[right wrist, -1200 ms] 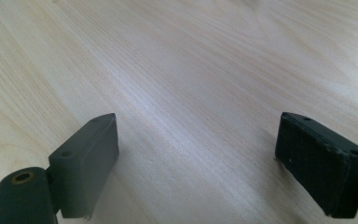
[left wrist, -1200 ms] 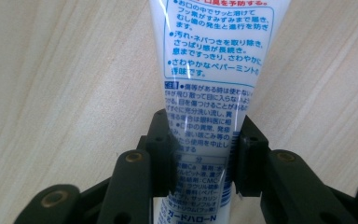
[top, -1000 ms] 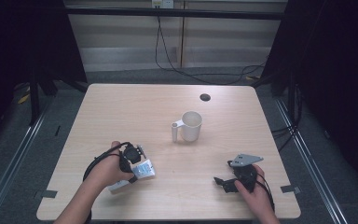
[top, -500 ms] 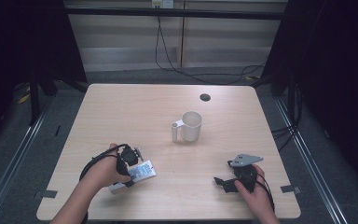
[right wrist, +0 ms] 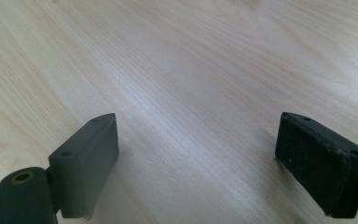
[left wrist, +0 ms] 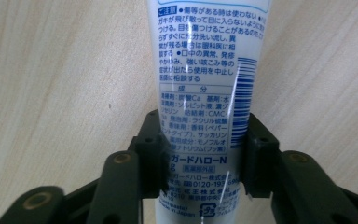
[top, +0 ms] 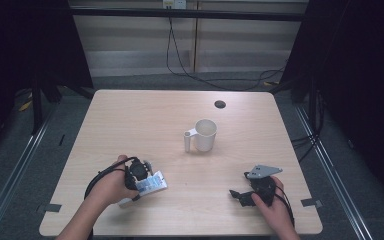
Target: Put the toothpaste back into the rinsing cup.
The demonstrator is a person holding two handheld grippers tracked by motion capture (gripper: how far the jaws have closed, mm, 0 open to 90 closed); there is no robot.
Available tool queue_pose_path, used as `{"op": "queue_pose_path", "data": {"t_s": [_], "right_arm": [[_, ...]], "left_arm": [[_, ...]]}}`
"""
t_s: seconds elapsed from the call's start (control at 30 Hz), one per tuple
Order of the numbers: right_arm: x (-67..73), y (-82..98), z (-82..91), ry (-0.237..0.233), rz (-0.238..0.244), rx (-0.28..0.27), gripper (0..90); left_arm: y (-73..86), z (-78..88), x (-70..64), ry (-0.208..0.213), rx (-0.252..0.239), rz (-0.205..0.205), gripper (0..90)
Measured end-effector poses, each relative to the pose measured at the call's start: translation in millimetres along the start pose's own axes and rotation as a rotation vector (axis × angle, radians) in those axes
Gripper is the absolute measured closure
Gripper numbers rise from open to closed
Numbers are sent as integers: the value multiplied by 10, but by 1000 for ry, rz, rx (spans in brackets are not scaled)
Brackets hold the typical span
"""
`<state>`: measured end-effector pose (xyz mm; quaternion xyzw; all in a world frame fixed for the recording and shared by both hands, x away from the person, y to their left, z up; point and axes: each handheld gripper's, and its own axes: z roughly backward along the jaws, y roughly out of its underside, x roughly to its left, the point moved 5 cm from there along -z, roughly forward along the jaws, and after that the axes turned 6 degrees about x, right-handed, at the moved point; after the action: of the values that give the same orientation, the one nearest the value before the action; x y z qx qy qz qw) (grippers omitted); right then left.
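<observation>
At the left of the light wooden bench (top: 130, 120), the left tool (top: 139, 172) is held low near the front edge. A white plastic tube with blue print and a barcode (left wrist: 200, 84) is pinched between its two black jaws, which press on both sides of the tube near one end. In the high view the tube (top: 151, 182) is seen close over the bench, just right of the left hand (top: 111, 185). Near the middle a white ceramic mug with a handle (top: 203, 135) is standing upright, well apart from both tools. Behind it a small dark round spot (top: 220, 104) is seen. At the right, the right tool (top: 241, 196) is held low, its jaws spread wide with only bare wood between them.
</observation>
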<state>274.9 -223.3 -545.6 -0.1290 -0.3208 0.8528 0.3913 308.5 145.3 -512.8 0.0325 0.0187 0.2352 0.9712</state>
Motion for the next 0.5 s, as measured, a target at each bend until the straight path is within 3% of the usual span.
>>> {"op": "queue_pose_path", "data": {"t_s": [0.13,0.23,0.3,0.43,0.5], "right_arm": [[0,0,0,0,0,0,128],[-1,0,0,0,0,0,127],[0,-1,0,0,0,1,127],[0,0,0,0,1,1,127],[0,0,0,1,1,1,127]], "left_arm": [[22,19,-24,-25,-30,3,643],[6,24,-44,9,-79,23,652],[-28,50,-60,-2,-84,14,652],[-125,172,-70,-1,-128,16,651],[-169,239,-86,-20,-144,8,651]]}}
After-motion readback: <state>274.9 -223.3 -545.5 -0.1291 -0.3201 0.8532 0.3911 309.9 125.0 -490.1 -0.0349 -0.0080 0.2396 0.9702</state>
